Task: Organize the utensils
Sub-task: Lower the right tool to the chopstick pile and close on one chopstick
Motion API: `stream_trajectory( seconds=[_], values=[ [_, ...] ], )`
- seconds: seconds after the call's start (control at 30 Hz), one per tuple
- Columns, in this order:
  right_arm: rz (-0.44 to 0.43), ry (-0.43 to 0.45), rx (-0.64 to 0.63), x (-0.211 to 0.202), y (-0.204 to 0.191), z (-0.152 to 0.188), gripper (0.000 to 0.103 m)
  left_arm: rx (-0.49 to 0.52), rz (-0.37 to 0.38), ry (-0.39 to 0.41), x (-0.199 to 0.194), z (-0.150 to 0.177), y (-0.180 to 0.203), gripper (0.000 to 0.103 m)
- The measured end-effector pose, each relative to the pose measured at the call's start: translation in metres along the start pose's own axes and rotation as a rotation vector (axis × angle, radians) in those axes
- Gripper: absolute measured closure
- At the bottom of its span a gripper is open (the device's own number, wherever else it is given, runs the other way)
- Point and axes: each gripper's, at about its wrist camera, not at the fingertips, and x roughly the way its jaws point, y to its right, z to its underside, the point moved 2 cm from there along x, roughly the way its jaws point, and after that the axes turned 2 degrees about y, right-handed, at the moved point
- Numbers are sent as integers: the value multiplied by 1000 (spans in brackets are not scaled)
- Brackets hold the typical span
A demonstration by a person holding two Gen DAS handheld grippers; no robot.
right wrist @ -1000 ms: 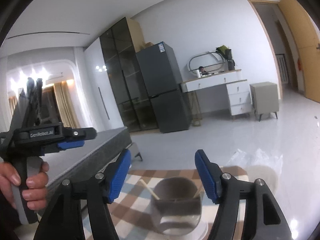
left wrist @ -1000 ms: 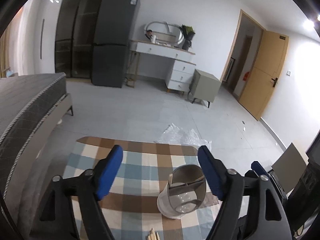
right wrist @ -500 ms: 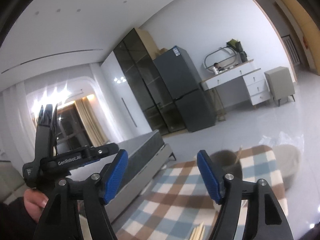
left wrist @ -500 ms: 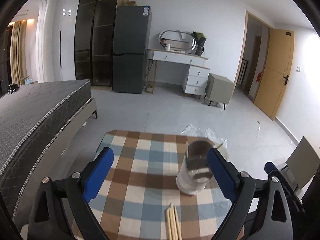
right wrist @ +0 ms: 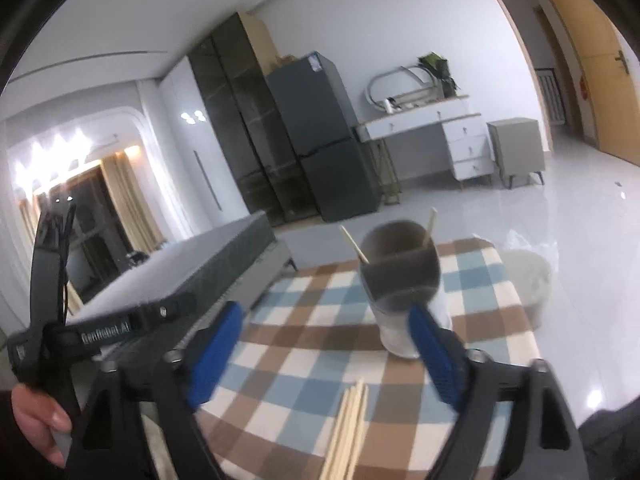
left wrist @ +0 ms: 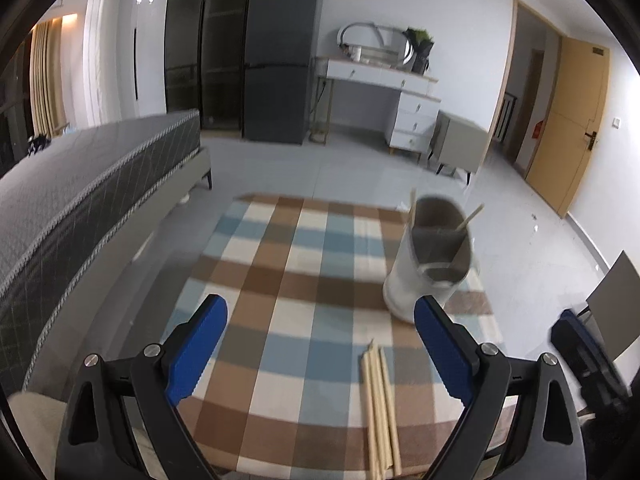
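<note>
A white-and-grey utensil holder (left wrist: 434, 260) stands on the checked tablecloth (left wrist: 304, 280) at its right side, with two wooden chopsticks (left wrist: 470, 216) sticking out. It also shows in the right wrist view (right wrist: 404, 280). Several loose wooden chopsticks (left wrist: 380, 404) lie in a bundle on the cloth near the front edge, also seen in the right wrist view (right wrist: 348, 428). My left gripper (left wrist: 320, 344) is open and empty above the cloth, left of the bundle. My right gripper (right wrist: 324, 344) is open and empty, held above the bundle.
A grey bed (left wrist: 80, 184) runs along the left of the table. A fridge (left wrist: 280, 60), a white dresser (left wrist: 380, 88) and a wooden door (left wrist: 572, 120) stand at the far walls. The left gripper's handle (right wrist: 60, 320) shows in the right wrist view.
Both grippers have pulled back from the holder toward the near edge of the table. The loose chopstick bundle has come into view below them. Both stay open.
</note>
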Motion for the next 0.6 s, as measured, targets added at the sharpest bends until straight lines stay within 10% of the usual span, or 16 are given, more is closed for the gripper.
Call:
stream_trajectory(
  seconds=[0.6],
  values=[
    [113,-426,-7,83,21,74,9,4,15,-167,68,46,-32,11]
  ],
)
